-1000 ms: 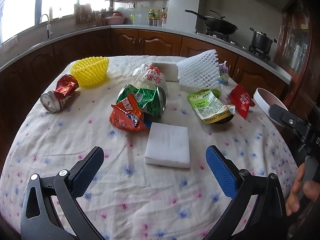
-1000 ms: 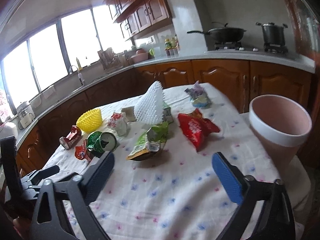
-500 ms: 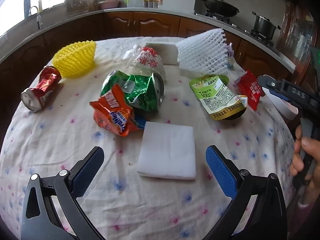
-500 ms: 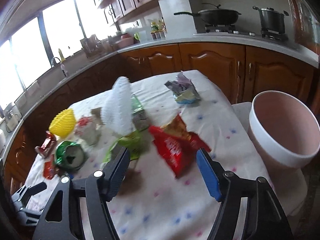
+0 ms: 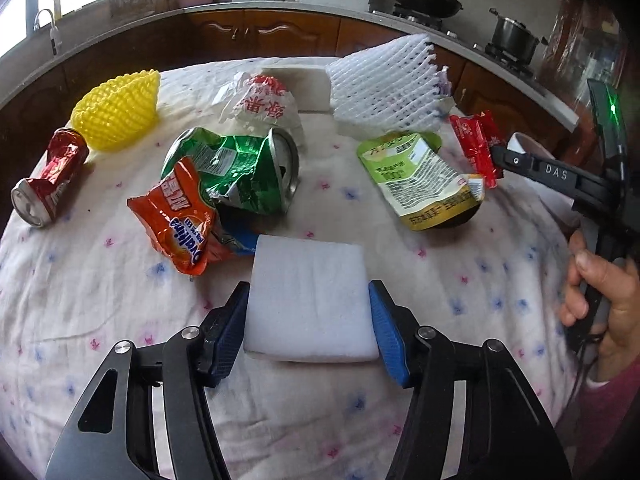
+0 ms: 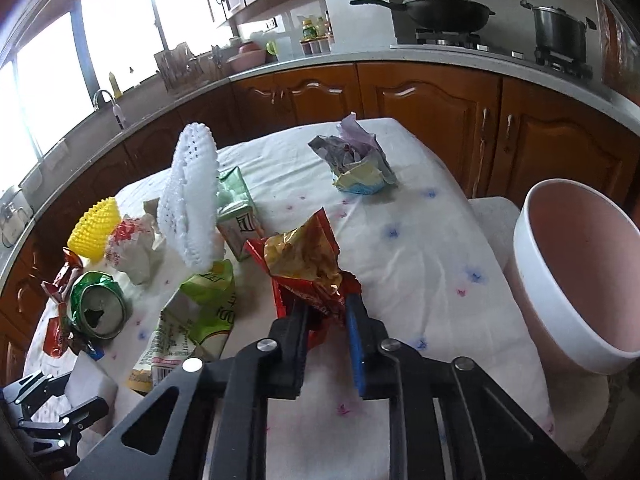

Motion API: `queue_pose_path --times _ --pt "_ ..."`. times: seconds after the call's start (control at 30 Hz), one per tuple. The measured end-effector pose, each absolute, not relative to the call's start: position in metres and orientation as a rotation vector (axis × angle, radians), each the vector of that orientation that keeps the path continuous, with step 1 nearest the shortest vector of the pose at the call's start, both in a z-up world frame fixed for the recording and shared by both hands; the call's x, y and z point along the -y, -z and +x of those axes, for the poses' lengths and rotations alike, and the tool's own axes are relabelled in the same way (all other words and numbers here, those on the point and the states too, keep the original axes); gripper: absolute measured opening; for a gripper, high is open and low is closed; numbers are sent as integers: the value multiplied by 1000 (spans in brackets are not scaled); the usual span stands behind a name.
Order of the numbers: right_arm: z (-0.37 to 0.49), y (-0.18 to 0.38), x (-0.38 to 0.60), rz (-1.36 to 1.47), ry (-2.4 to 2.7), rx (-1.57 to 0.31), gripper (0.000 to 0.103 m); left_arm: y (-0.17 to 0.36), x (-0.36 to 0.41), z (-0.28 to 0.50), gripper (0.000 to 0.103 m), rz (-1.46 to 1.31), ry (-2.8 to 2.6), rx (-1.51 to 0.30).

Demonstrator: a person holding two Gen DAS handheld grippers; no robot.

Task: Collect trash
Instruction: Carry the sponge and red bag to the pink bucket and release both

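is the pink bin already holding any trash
No, in the right wrist view the pink bin shows only its bare inside, while the red snack wrapper sits pinched in the right gripper over the table.

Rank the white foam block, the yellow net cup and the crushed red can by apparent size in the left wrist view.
1. white foam block, though it lies nearest the camera, which inflates it.
2. yellow net cup.
3. crushed red can, close to the cup in apparent size, so that order is unsure.

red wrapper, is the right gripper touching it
Touching: the right wrist view shows the right gripper shut on the red wrapper.
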State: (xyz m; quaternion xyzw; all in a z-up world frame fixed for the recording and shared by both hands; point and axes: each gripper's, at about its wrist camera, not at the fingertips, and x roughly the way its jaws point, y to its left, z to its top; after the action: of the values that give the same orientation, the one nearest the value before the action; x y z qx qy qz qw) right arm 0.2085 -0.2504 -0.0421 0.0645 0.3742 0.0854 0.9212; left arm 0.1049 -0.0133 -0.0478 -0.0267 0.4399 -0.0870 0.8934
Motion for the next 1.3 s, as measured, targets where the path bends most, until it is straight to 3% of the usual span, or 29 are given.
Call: queue_pose_path --times 0.47,1.3 --pt "165 11 280 196 -167 -692 14 4 45 109 58 -57 299 -796" --pt "118 -10 400 294 46 -617 15 -35 181 140 58 41 540 -737"
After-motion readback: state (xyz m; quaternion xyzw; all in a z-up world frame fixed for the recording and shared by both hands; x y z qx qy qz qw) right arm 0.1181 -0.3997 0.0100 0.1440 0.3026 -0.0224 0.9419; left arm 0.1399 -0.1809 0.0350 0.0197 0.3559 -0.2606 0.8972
